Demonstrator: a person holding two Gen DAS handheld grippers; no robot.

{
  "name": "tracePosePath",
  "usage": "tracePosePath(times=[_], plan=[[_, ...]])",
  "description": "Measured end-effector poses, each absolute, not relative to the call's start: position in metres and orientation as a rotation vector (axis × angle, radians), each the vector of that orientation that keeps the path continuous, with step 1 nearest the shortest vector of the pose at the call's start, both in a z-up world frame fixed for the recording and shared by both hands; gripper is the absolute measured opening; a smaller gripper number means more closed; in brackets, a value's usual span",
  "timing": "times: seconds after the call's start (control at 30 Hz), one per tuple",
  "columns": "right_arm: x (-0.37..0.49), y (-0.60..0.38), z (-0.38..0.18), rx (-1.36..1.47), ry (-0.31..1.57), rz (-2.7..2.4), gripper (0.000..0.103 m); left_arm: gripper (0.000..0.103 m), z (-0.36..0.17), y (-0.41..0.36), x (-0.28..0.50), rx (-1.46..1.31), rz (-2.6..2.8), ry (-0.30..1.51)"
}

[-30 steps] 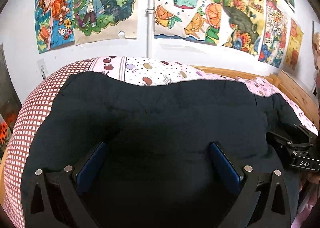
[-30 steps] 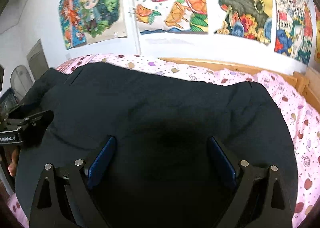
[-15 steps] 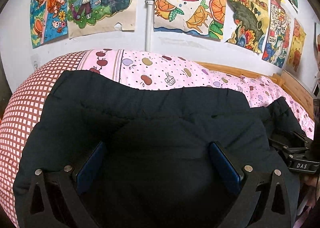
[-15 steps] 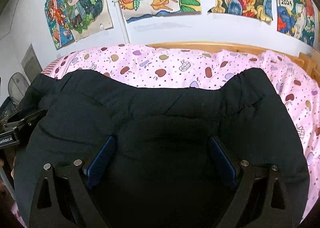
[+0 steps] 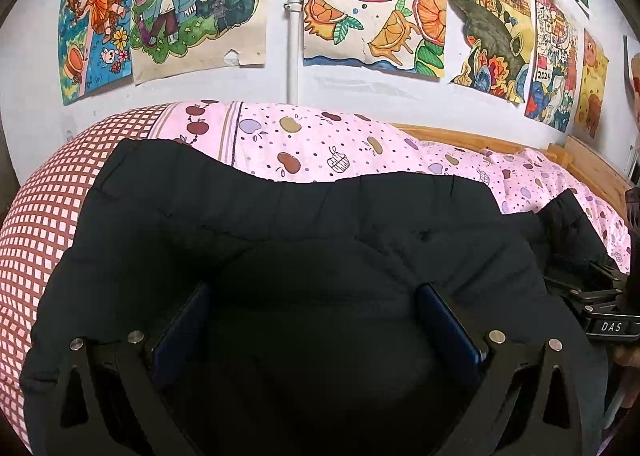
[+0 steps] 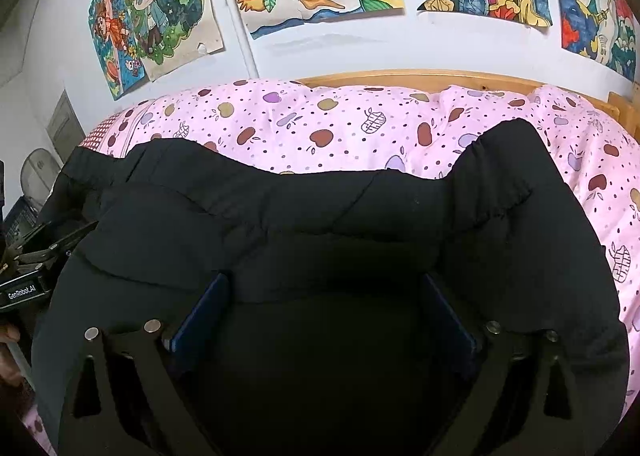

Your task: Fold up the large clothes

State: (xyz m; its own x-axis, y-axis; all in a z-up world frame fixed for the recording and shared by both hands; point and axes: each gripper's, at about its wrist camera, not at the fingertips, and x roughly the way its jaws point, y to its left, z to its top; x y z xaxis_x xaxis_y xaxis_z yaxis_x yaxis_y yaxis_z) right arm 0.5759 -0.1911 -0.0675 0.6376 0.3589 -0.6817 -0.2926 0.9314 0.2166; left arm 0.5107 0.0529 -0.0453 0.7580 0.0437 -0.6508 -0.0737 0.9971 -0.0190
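Black coat (image 5: 280,240) lies across the pink bed (image 5: 320,144), folded edge bunched at the near side. Left gripper (image 5: 316,320) and right gripper (image 6: 324,308) both hang over it, fingers spread wide, dark cloth between them; whether either pinches it, can't tell.

Matt black quilted cloth jacket (image 5: 304,240), soft printed cotton bedding (image 5: 320,144), pale varnished wood bedframe (image 6: 400,78), paper drawings (image 5: 372,4).

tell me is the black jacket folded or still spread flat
Partly folded: the black jacket lies doubled on the pink bedspread, one layer's edge crossing over another.
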Motion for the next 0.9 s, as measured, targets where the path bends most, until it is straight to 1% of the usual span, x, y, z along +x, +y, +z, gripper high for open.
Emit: tracePosePath(times=[0.2,0.53,0.9], plan=[[0.571,-0.195,-0.068,0.107,0.776,0.384,0.096,0.103,-0.043,0.052,0.501,-0.043,0.060,0.676],[0.545,-0.217,-0.062,0.183,0.673,0.445,0.096,0.103,-0.034,0.052,0.476,-0.047,0.051,0.614],[0.532,-0.230,-0.052,0.198,0.701,0.465,0.097,0.103,-0.016,0.069,0.457,-0.150,-0.013,0.637]])
